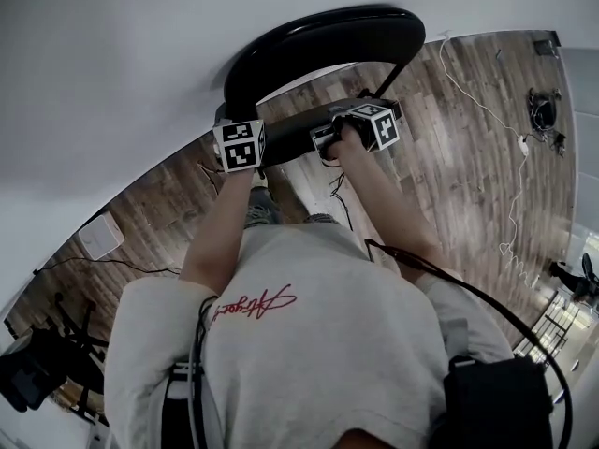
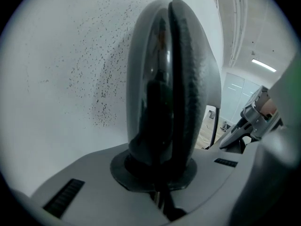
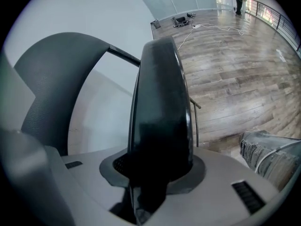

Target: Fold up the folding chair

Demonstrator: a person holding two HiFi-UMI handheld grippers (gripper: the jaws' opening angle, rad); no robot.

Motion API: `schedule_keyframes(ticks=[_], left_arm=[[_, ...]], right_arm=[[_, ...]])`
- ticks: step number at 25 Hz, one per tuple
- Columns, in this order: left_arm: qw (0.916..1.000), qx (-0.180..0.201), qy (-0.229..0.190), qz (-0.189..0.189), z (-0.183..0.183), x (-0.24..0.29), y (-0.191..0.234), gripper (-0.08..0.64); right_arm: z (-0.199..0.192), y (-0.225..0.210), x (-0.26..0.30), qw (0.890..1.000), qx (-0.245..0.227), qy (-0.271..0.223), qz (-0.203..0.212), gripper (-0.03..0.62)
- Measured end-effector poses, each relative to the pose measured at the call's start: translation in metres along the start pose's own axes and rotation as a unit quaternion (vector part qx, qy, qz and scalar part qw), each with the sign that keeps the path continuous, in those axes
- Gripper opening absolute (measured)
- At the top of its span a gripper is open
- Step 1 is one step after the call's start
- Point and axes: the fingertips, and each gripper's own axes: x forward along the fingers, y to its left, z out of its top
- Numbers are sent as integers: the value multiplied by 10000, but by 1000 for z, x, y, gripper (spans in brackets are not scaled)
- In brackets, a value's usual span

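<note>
The black folding chair stands against the white wall, its curved backrest [image 1: 323,40] above its seat [image 1: 295,138], which is tipped up. My right gripper [image 1: 348,131] is at the seat's right end, shut on the seat's glossy black edge [image 3: 160,117]. The backrest [image 3: 56,79] and a thin frame tube [image 3: 123,55] show to its left. My left gripper [image 1: 245,148] is by the seat's left end. Its pads [image 2: 183,79] are pressed together with nothing between them, and it faces the speckled white wall. The right gripper's body [image 2: 254,121] shows at the right of the left gripper view.
The white wall [image 1: 112,64] is right behind the chair. White cables [image 1: 487,110] trail over the wood floor at right, and a black cable runs under the chair. A white box [image 1: 100,235] and dark equipment [image 1: 37,363] are at left. My trouser leg [image 3: 268,154] is close by.
</note>
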Motion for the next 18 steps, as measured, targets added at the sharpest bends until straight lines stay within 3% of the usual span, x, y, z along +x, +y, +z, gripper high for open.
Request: schedule_keyframes(ticks=[12, 18], left_arm=[[9995, 86, 157, 261, 3, 7, 11, 17], [9991, 263, 261, 188, 5, 8, 8, 17]], right_arm=[[-3, 34, 21, 9992, 5, 68, -397, 147], [-3, 50, 22, 9984, -40, 81, -561, 141]])
